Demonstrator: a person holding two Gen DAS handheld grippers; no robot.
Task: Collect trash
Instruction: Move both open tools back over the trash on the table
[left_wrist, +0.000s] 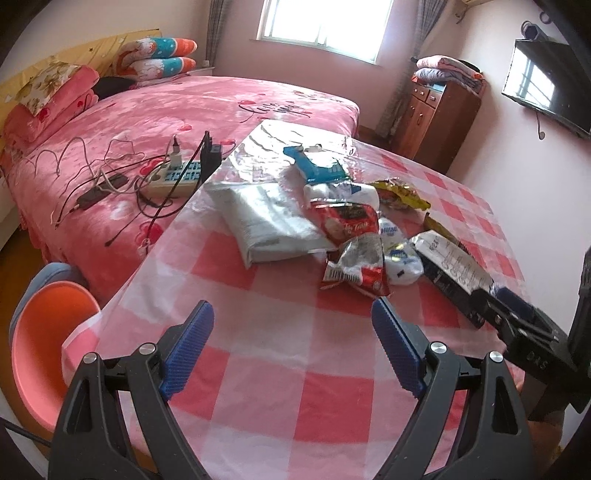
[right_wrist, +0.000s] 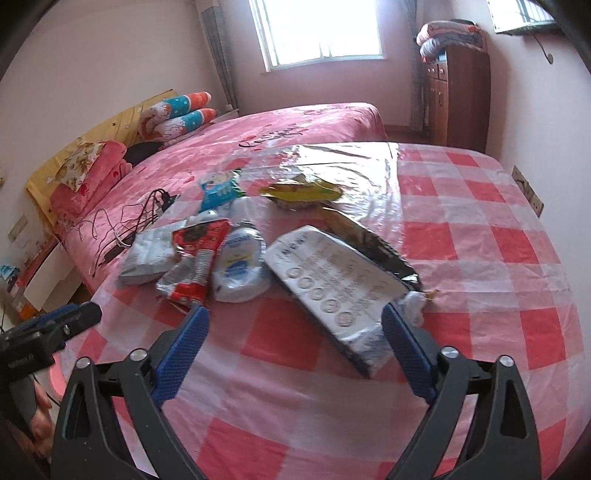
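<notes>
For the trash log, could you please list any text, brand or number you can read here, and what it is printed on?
"DAS": on the body of the right gripper, faint, a best reading.
Red snack wrapper: cursive brand name, too blurred to read.
White-and-blue wrapper: blue lettering, unreadable.
Black-and-white package: rows of small print and round seals, too small.
Blue wrapper: nothing legible.

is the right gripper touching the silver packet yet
Cannot tell. In the right wrist view the open right gripper frames the silver packet, whose end meets one finger, but a gap or contact isn't plain.
</notes>
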